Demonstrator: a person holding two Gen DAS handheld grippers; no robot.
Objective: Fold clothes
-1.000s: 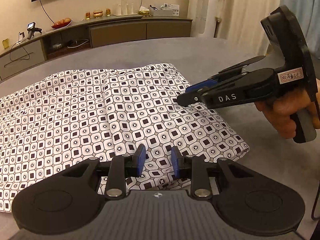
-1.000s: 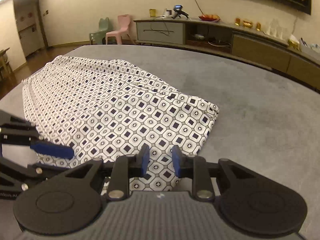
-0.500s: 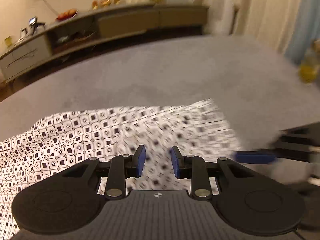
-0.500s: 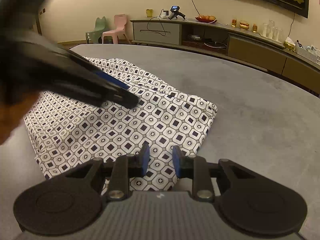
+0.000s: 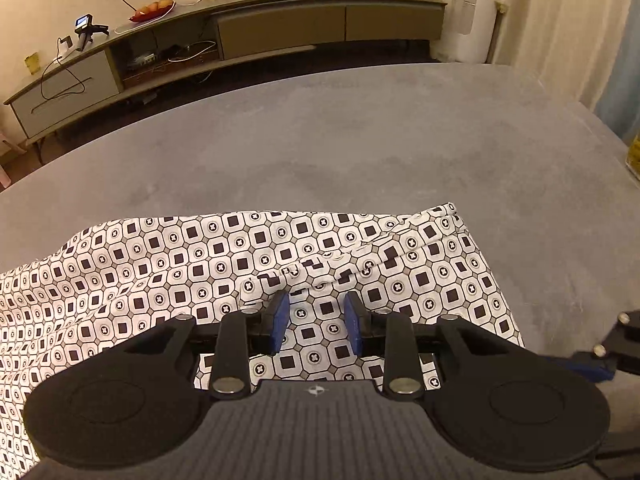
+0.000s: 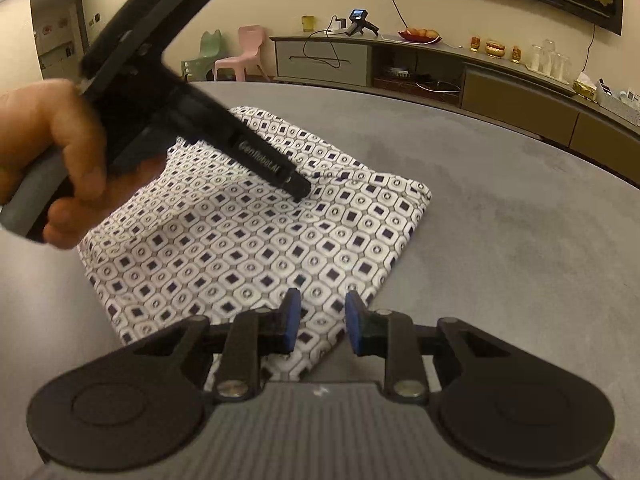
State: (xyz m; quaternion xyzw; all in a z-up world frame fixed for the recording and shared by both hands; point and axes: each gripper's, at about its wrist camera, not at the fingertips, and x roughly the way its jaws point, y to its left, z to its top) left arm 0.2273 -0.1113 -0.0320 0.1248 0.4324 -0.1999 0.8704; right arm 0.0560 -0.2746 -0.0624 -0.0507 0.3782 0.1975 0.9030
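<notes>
Patterned cloth (image 6: 256, 236) is lying folded flat on the grey table (image 6: 520, 240), black squares and circles on white. Its folded end is pointing toward the sideboard (image 6: 440, 68) along the wall; a fold ridge is running across the top layer in the left wrist view.

Left gripper (image 5: 316, 322) is hovering over the cloth near its far edge, blue pads (image 5: 279, 320) standing apart with only fabric showing below them, nothing pinched. In the right wrist view a hand (image 6: 60, 160) is holding it by the handle, tip angled down at the cloth.

Right gripper (image 6: 320, 322) is sitting over the near corner of the cloth, jaws parted, gap empty, not clamping anything. Its blue finger is just peeking in at the right edge of the left wrist view.

Both tongs are standing partly open.
</notes>
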